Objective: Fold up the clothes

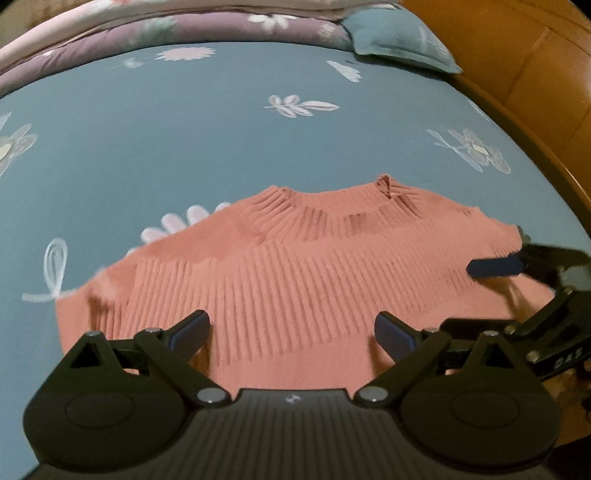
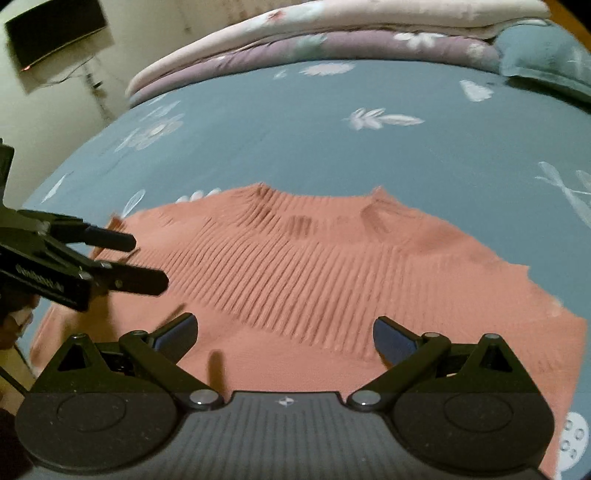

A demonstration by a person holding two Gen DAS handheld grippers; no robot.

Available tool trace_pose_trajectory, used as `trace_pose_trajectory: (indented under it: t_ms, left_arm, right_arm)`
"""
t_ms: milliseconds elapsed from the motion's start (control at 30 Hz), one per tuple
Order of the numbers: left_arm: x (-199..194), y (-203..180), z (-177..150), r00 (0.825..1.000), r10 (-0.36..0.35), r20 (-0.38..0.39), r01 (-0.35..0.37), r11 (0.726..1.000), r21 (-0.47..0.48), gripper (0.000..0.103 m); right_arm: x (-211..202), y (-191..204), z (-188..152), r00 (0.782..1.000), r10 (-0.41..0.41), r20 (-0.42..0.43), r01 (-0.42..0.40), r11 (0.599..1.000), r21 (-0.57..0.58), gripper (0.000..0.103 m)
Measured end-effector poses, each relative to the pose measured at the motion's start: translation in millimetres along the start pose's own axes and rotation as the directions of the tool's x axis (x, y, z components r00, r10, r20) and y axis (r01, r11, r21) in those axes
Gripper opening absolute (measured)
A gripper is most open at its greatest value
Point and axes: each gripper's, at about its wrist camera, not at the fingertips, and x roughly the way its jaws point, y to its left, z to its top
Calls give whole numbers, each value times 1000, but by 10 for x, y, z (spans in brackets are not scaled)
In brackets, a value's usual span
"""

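Observation:
A salmon-pink ribbed knit sweater lies spread flat on the blue floral bedsheet, its neckline toward the far side. My left gripper hovers open over the sweater's near hem, nothing between its fingers. In the right wrist view the same sweater fills the middle, and my right gripper stands open above its near part, holding nothing. The right gripper's fingers show at the sweater's right edge in the left wrist view; the left gripper's fingers show over the sweater's left edge in the right wrist view.
A folded quilt in pink and mauve lies along the far side of the bed, with a teal pillow beside it. A tan padded headboard rises on the right. A cream wall with a dark box stands at far left.

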Motion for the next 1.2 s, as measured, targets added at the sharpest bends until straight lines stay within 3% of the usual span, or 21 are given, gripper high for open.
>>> trace_pose_trajectory:
  t_ms: [233, 367, 533, 767, 867, 967, 1000, 1200]
  left_arm:
    - [-61, -70, -206, 986, 164, -4, -164, 986, -30, 96]
    - [-228, -65, -235, 992, 128, 16, -126, 984, -123, 96]
    - [-156, 154, -463, 974, 205, -91, -221, 948, -230, 96]
    - [-443, 290, -296, 986, 141, 86, -118, 966, -230, 96]
    - [-246, 470, -188, 990, 107, 93, -80, 963, -257, 96]
    - [32, 714, -179, 997, 70, 44, -51, 940, -338, 95]
    - [34, 750, -178, 996, 61, 61, -37, 939, -343, 95]
    - [6, 798, 38, 996, -3, 84, 27, 957, -287, 96]
  right_arm:
    - [-97, -156, -34, 1000, -14, 1, 14, 998, -59, 103]
    - [-174, -207, -12, 1000, 8, 3, -8, 998, -63, 103]
    - [-30, -185, -38, 999, -19, -33, 16, 995, -96, 103]
    - [96, -94, -24, 996, -70, -50, 61, 986, -157, 103]
    - [108, -52, -16, 994, -96, -58, 86, 984, -155, 103]
    - [111, -18, -35, 991, -121, -57, 111, 981, -158, 103]
    - [112, -8, -39, 990, -129, -56, 119, 981, -156, 103]
    - [119, 80, -58, 980, -192, -55, 184, 975, -122, 103]
